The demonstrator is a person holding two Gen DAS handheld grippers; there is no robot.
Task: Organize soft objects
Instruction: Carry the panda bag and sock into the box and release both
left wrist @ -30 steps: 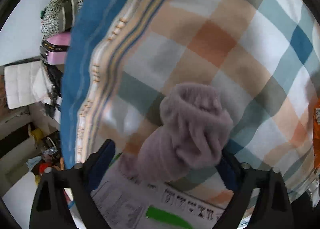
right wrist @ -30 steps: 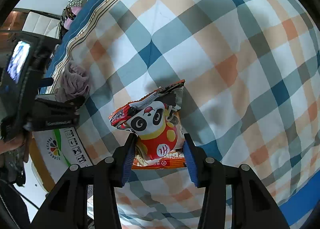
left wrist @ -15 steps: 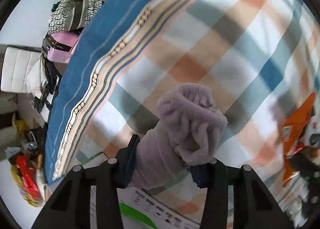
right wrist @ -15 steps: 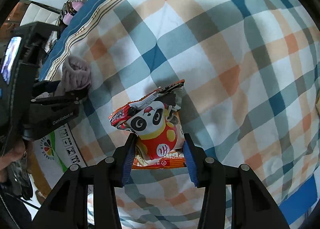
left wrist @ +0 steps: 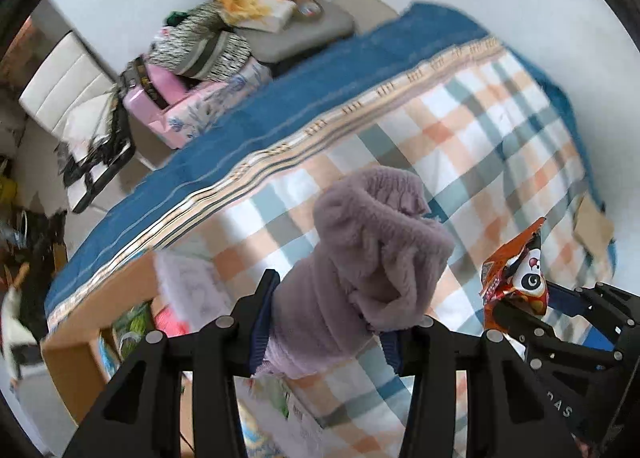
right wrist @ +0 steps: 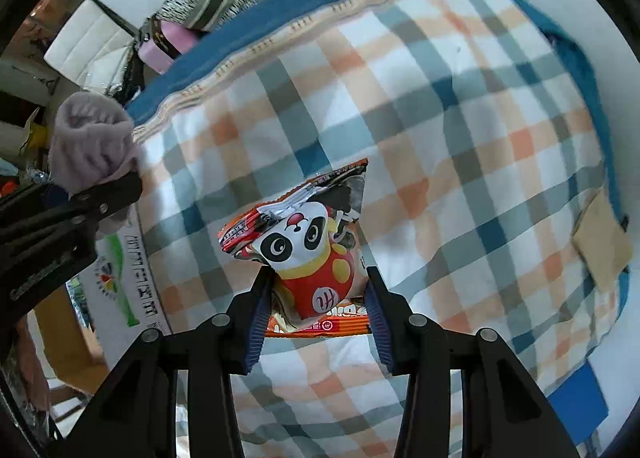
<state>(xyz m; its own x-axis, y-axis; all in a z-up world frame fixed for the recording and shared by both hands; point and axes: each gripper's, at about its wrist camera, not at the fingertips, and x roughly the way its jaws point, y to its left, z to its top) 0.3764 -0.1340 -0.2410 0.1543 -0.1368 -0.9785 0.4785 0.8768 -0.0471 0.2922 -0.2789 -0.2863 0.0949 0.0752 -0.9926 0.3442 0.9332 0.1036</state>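
Two hand-held grippers are both loaded: your left hand-held gripper (left wrist: 328, 322) is clenched around a fuzzy mauve sock (left wrist: 368, 254), held above the bed's edge where the checked blanket (right wrist: 460, 105) meets an open cardboard box (left wrist: 92, 318). Your right hand-held gripper (right wrist: 316, 310) grips the lower end of a panda snack packet (right wrist: 308, 242), raised over the blanket near the same edge, with a tan paper scrap (right wrist: 600, 246) lying by the opposite edge of the bed.
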